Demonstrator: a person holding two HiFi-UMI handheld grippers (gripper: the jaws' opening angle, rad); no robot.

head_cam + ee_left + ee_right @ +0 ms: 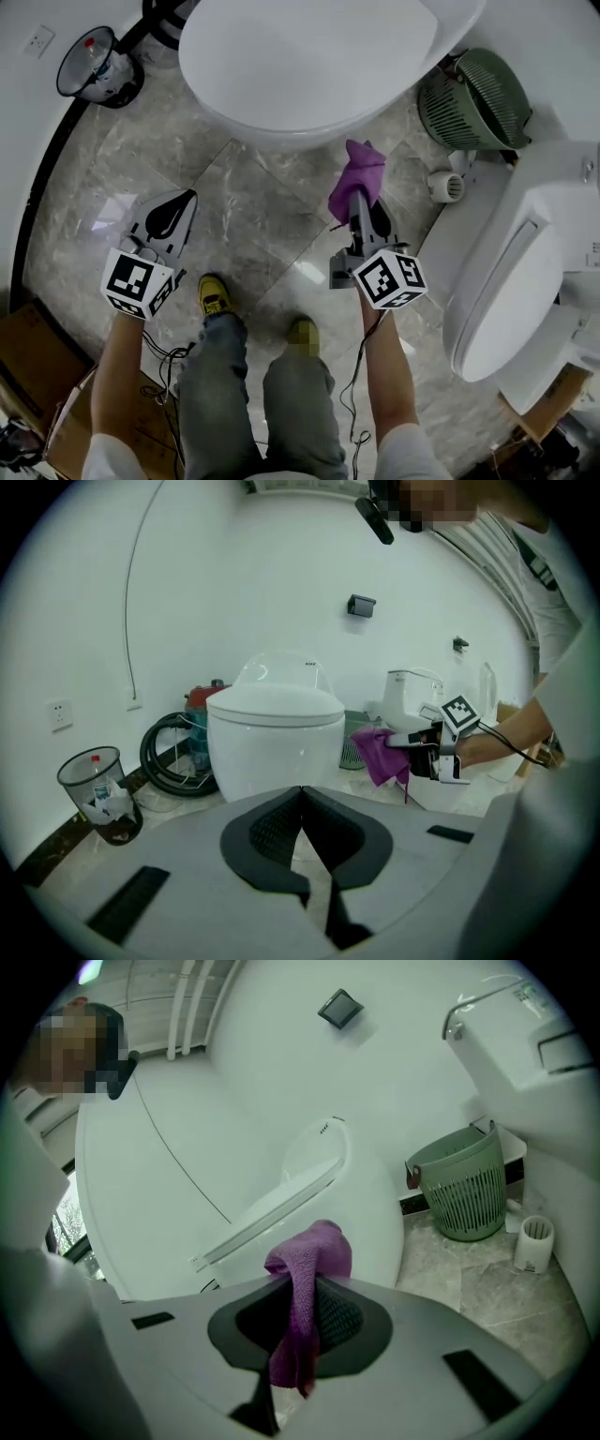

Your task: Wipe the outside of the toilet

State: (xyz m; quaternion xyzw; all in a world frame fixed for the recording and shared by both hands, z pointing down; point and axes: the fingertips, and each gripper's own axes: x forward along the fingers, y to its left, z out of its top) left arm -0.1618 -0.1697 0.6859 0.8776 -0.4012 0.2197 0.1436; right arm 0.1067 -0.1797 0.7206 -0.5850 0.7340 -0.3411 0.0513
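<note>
R gripper (360,194) jaws clamped on purple cloth (358,167), just beside toilet (300,66) at 12 o'clock. L gripper (178,202) jaws together, empty. Best: press cloth flat, steady strokes round bowl.

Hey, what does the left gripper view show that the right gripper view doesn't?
Only the left gripper view: a clear plastic bin holding rubbish, a coiled black hose, a white wall socket, and the left tool, shut with nothing between its jaws. Only the right gripper view: a small white slotted holder standing on the marble floor. Both: the white ceramic toilet, the right tool shut on the purple cloth, and a dark wall fitting.
</note>
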